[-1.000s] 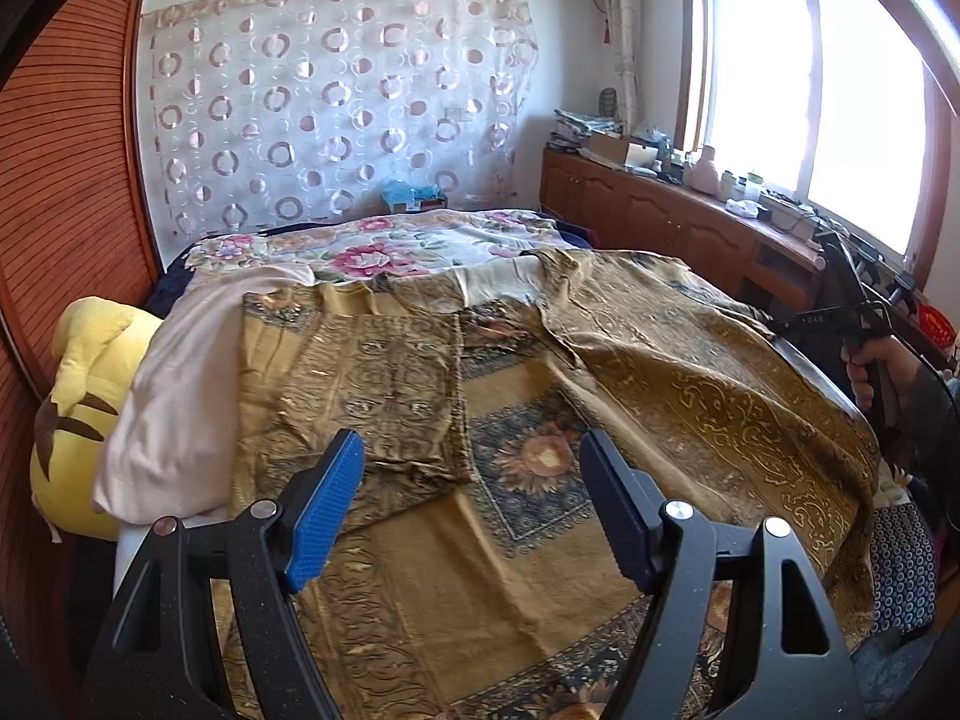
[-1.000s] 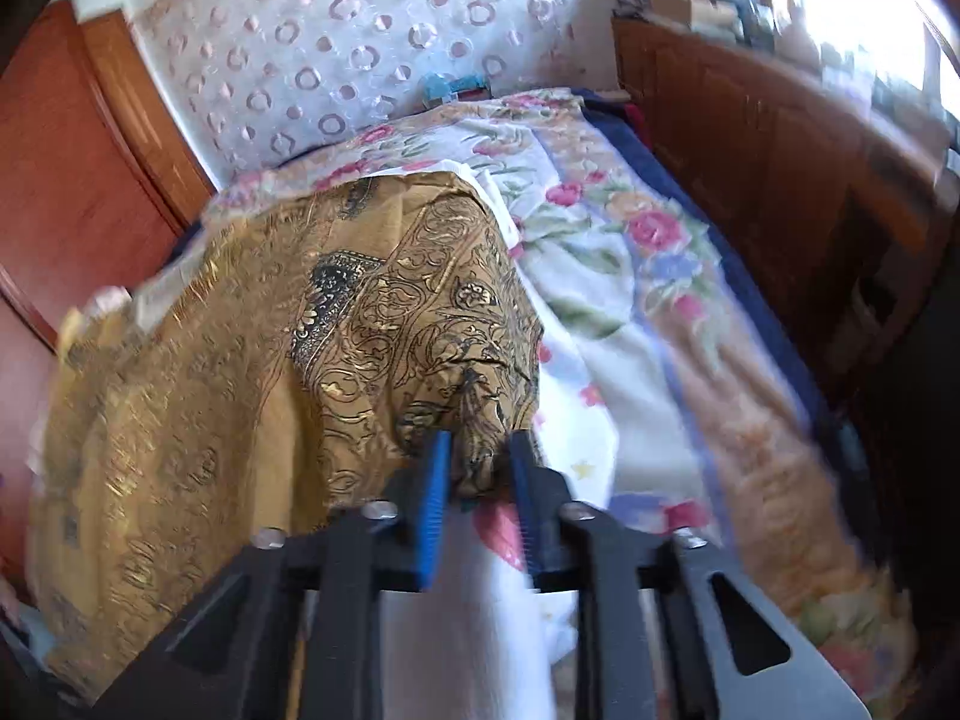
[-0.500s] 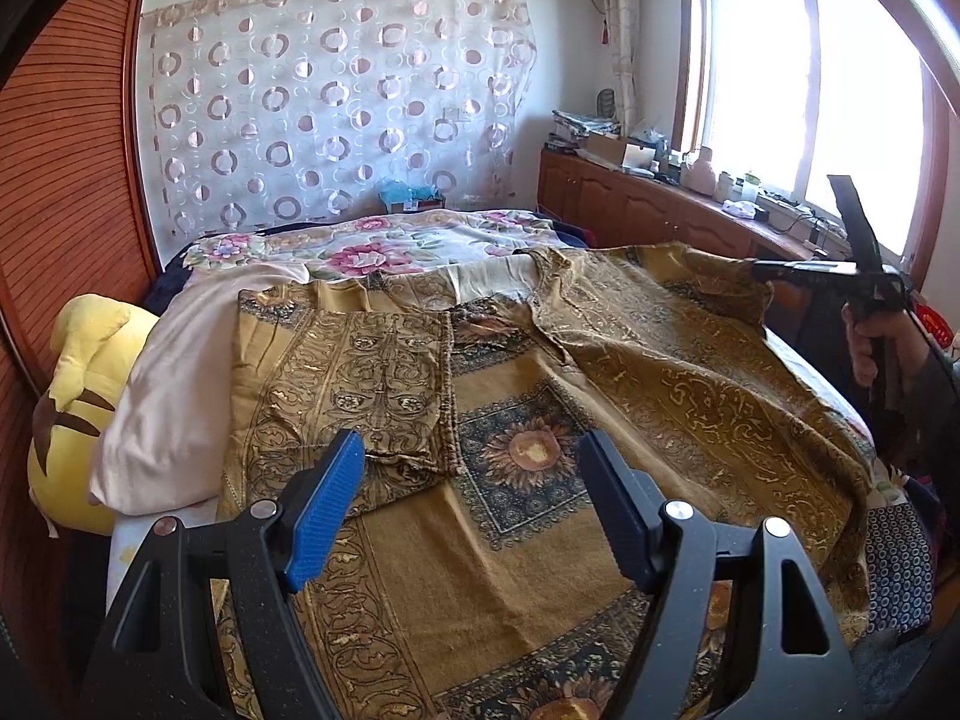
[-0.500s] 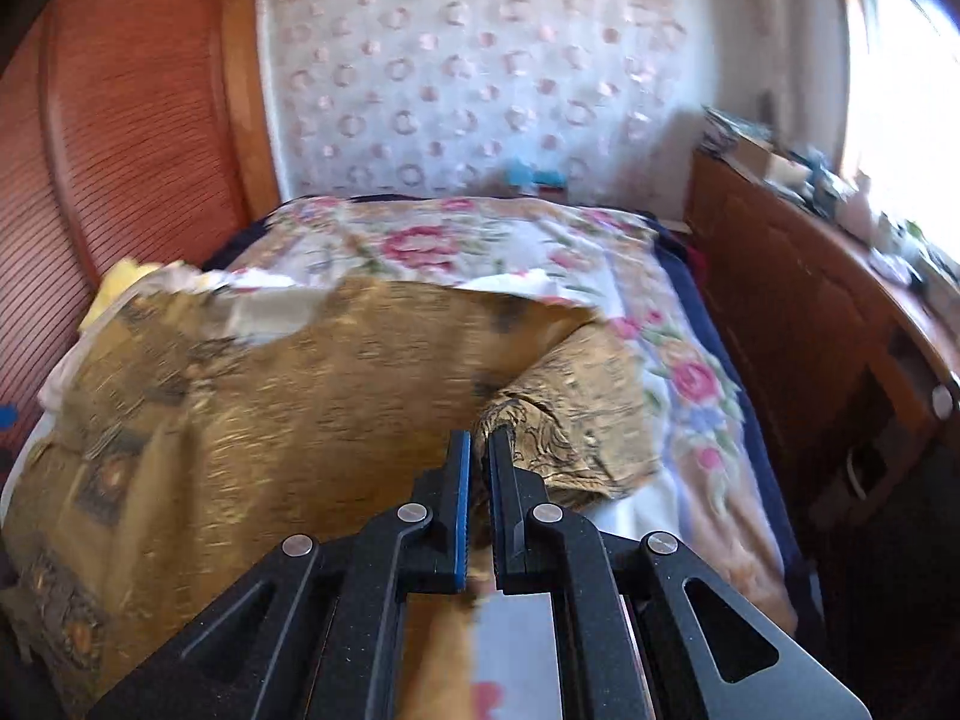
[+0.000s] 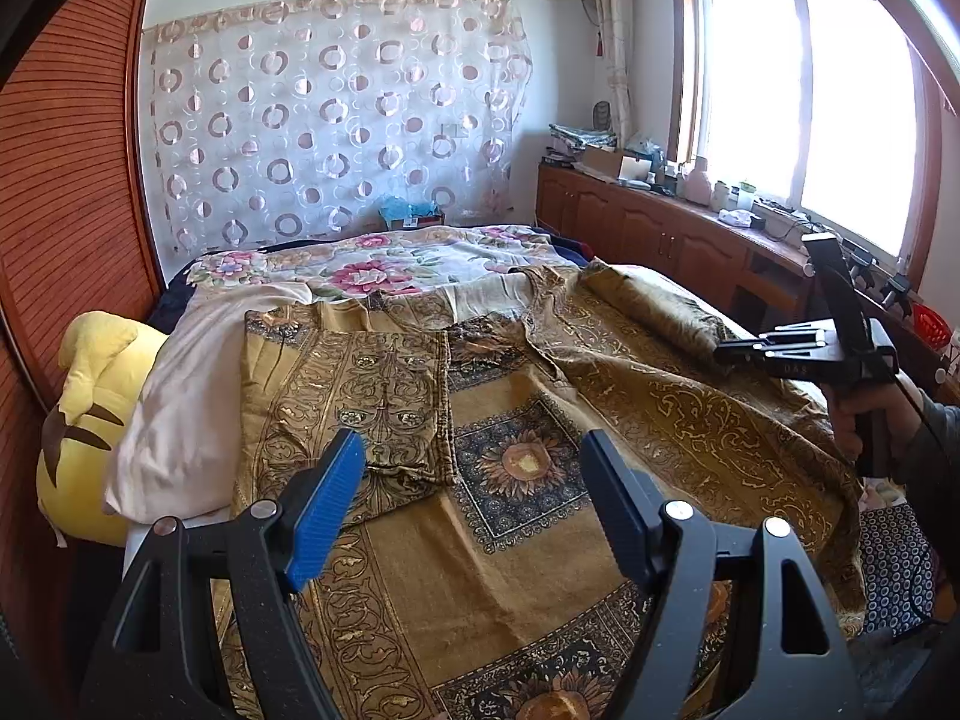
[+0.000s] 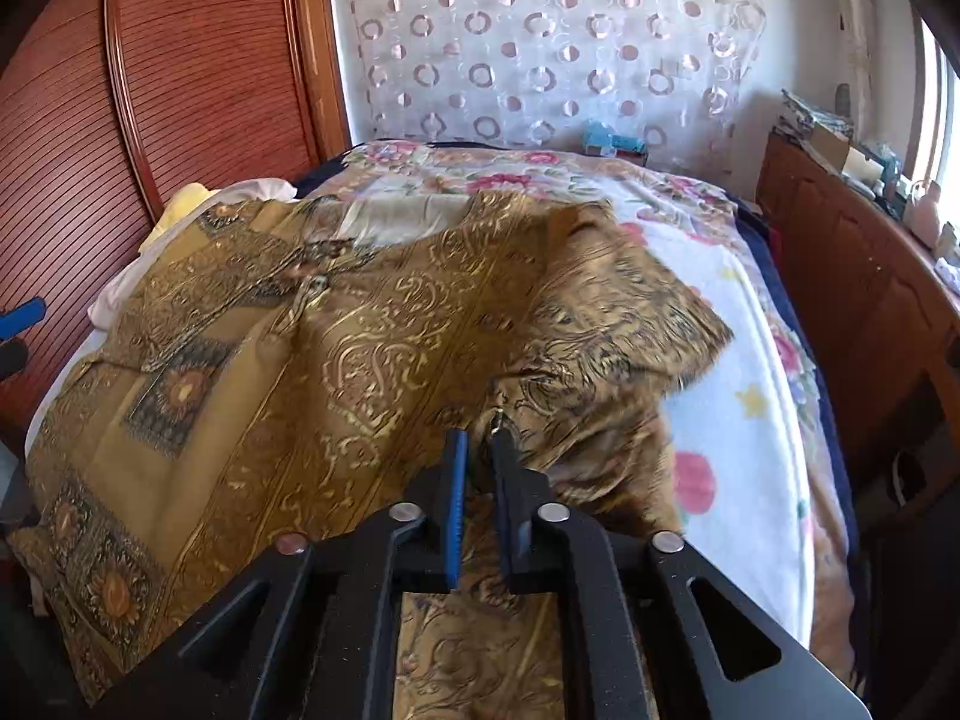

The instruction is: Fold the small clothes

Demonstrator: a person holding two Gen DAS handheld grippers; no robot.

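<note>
A gold-brown patterned garment (image 5: 516,462) with sunflower squares lies spread across the bed. One sleeve (image 5: 360,384) is folded flat onto its body. My right gripper (image 6: 480,441) pinches the bunched edge of the other sleeve (image 6: 600,324) and holds it lifted over the garment; its jaws are opening slightly, with the cloth still between the pads. From the left wrist view the right gripper (image 5: 729,348) is at the right side of the bed, held by a hand. My left gripper (image 5: 471,444) hovers open over the garment's lower middle, with nothing between its fingers.
A floral sheet (image 5: 372,264) covers the far half of the bed. On the left edge lie a white pillow (image 5: 180,408) and a yellow plush toy (image 5: 90,420). A wooden cabinet (image 5: 660,240) with clutter runs under the window on the right; a wooden wardrobe (image 5: 60,210) stands on the left.
My right gripper has carried the sleeve up and across towards the garment's middle while rolling level. The left gripper has stayed in place, still open.
</note>
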